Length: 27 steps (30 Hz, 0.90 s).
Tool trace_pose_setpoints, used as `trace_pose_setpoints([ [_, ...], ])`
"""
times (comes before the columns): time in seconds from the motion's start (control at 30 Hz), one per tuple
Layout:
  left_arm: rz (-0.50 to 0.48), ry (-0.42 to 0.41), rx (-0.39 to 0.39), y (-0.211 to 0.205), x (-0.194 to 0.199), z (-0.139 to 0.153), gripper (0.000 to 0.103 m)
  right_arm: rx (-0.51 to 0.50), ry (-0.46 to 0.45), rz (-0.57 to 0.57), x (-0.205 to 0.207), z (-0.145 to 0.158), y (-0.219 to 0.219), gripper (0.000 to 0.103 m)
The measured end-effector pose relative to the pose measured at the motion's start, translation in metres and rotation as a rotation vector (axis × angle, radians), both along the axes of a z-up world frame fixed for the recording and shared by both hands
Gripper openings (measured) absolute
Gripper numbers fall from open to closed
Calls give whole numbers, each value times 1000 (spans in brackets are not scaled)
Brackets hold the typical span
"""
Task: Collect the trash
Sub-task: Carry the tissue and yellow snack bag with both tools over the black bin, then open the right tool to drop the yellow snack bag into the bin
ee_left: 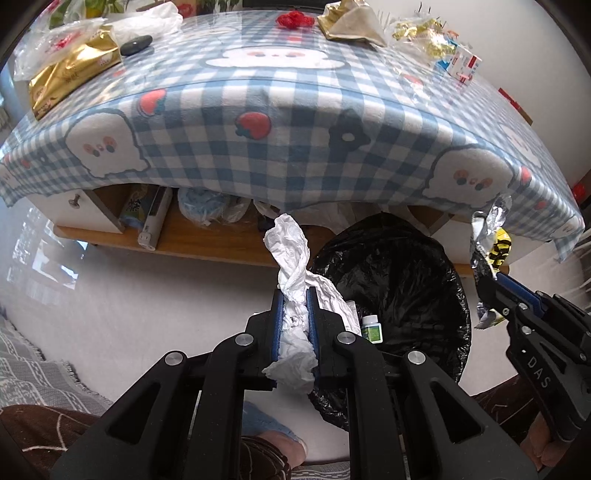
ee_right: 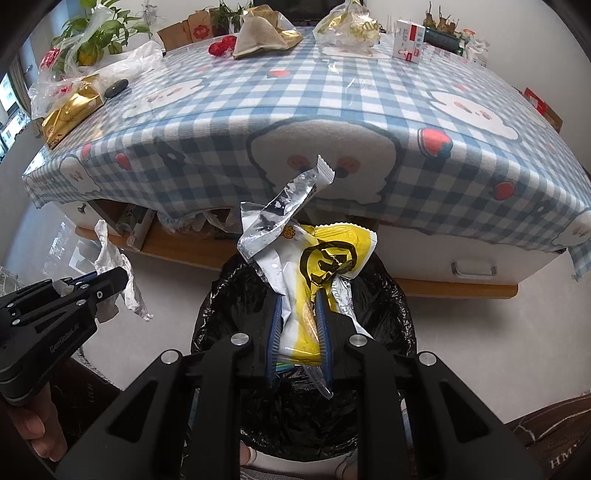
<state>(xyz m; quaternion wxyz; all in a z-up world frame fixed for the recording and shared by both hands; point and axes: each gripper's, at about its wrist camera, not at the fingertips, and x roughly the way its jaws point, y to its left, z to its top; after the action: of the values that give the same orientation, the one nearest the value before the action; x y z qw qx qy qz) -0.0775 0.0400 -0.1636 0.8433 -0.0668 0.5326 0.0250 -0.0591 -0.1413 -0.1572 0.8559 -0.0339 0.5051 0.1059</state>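
Observation:
My left gripper (ee_left: 295,295) is shut on a crumpled white tissue (ee_left: 291,251), which sticks up between its blue pads beside the bin's left rim. The bin with a black bag (ee_left: 406,266) stands on the floor in front of the table; white paper and a small green-labelled bottle (ee_left: 371,328) lie inside. My right gripper (ee_right: 300,295) is shut on a yellow and silver snack wrapper (ee_right: 325,254), held right over the bin (ee_right: 229,291). The right gripper (ee_left: 491,277) with its wrapper (ee_left: 491,225) shows at the right of the left wrist view; the left gripper (ee_right: 122,275) with its tissue (ee_right: 110,258) shows at the left of the right wrist view.
A low table under a blue checked cloth (ee_left: 280,147) bears a gold packet (ee_left: 74,77), plastic bags, a red object (ee_left: 293,18), a tan wrapper (ee_left: 351,22) and a small carton (ee_left: 463,64). Its lower shelf (ee_left: 192,240) holds clutter. A rug (ee_left: 33,369) lies left.

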Motion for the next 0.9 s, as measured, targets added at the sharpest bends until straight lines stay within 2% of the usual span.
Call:
trace_pose_setpoints([
  [0.2,5,15,-1,-2,8,-14,11,-12,46,-11,7,-27,3,17],
  [0.43,-5,37,16,-8,14,-27,11,-18,79,-20,16,-45,5,18],
  [0.63,-13,42,17,-9,15,-31,11,-26,74,-18,17,-48,5,22],
  [0.9,-11,38,15,-10,15,-31,11,-23,64,-15,17,-43,2,34],
])
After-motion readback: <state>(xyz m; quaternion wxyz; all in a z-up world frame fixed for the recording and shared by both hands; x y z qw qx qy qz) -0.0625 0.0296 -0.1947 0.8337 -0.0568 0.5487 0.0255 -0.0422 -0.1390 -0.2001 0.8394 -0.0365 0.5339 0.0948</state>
